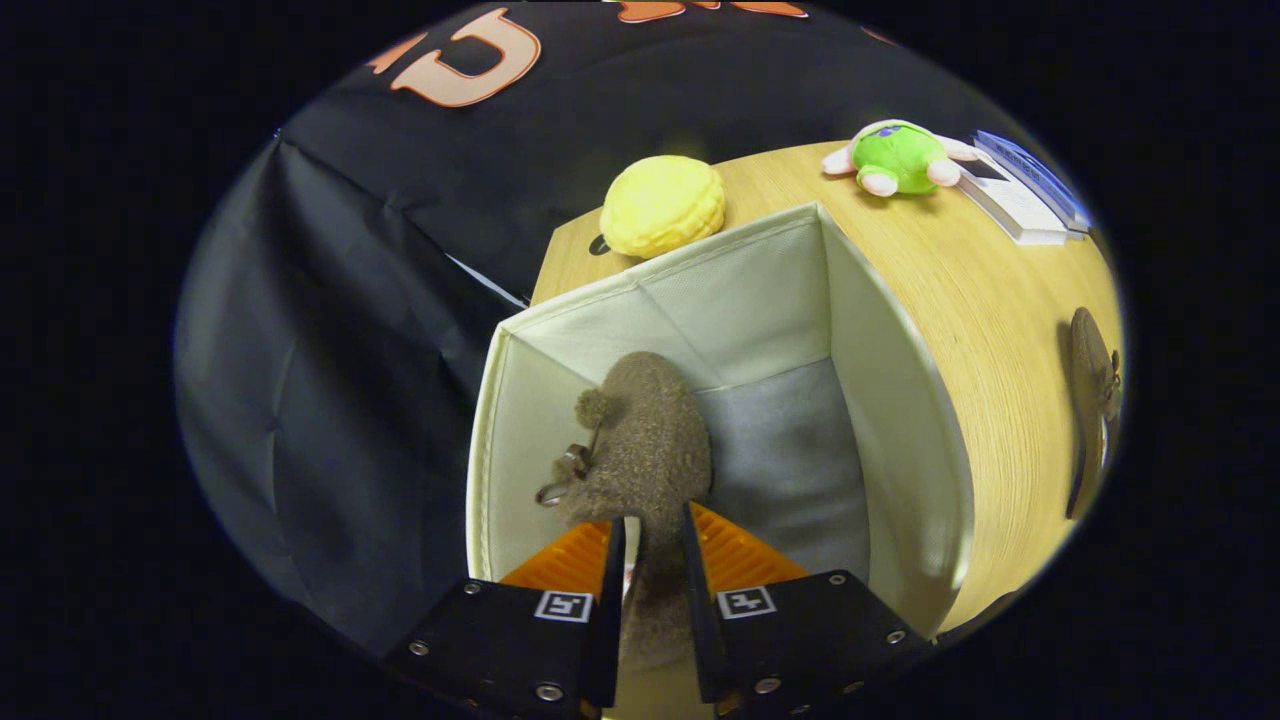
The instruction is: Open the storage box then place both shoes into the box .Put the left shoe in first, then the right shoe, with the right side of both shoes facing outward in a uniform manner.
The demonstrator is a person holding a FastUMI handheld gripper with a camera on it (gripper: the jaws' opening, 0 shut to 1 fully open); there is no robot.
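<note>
A brown fuzzy shoe [640, 440] with a small bow and pompom hangs inside the open cream fabric storage box [900, 400], near its left wall. My gripper [652, 530] is shut on the shoe's rear edge, both fingers pressing on it from either side. The shoe points away from me, down toward the box's grey floor [790, 450]. The second brown shoe [1092, 400] lies on the wooden table [1000, 300] to the right of the box, apart from it.
A yellow plush bun [662, 205] sits just behind the box's far wall. A green plush toy [895, 158] and a stack of white books [1020, 190] lie at the table's far right. The booth's black cloth hangs left of the box.
</note>
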